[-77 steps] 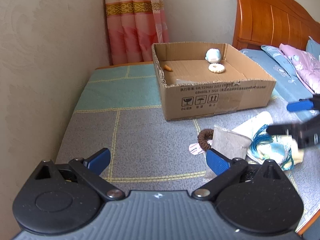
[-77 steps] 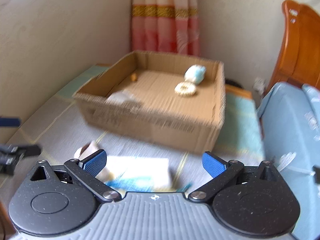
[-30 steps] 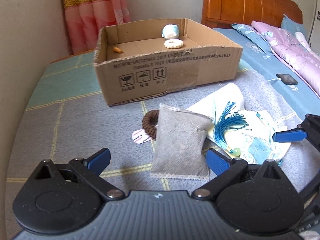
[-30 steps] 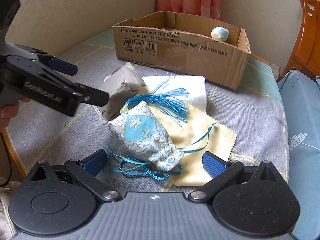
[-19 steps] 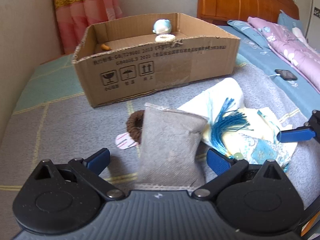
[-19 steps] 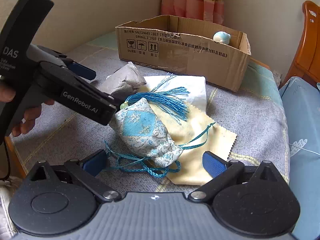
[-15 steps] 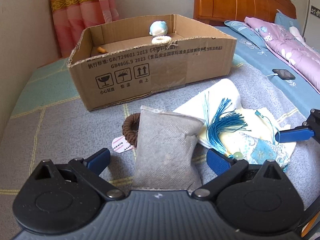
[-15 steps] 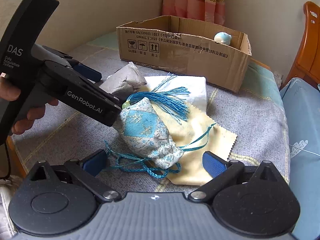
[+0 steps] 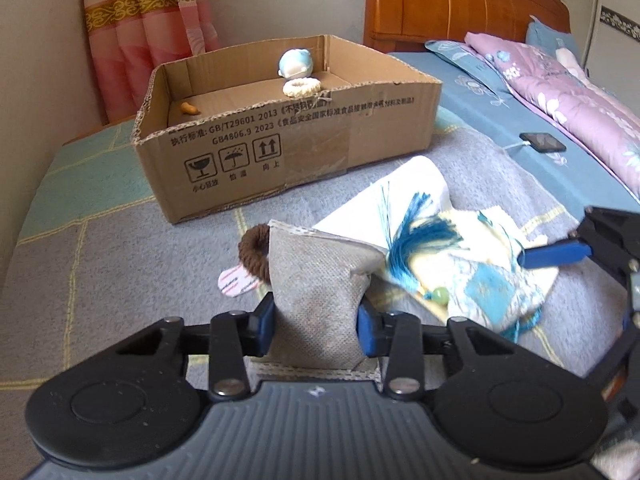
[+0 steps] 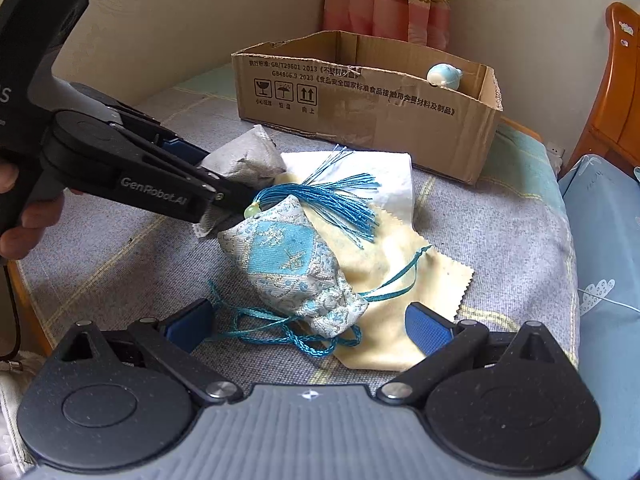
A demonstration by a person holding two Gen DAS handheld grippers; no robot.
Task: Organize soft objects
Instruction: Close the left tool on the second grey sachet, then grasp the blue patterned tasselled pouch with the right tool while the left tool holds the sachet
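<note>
A grey fabric pouch [image 9: 316, 288] lies on the grey bedspread, and my left gripper [image 9: 314, 328] is closing on its near end, both blue pads pressing into its sides. A blue-and-white brocade sachet [image 10: 292, 264] with a blue tassel [image 10: 336, 200] and cord rests on a yellow cloth [image 10: 404, 268]. My right gripper [image 10: 308, 326] stands open just before the sachet's near end, touching nothing. The open cardboard box [image 9: 280, 148] stands behind, holding a blue-white plush [image 9: 294, 62], a cream knitted ring [image 9: 302, 87] and a small orange piece [image 9: 190, 109].
A brown hair tie [image 9: 254, 248] with a pink tag lies left of the grey pouch. A white cloth [image 9: 408, 188] sits under the yellow one. To the right is a bed with a phone [image 9: 542, 142]. A hand [image 10: 24, 220] holds the left gripper.
My left gripper's jaws have come together from wide open onto the grey pouch, which now bunches up between the pads. The right gripper has stayed where it was, open.
</note>
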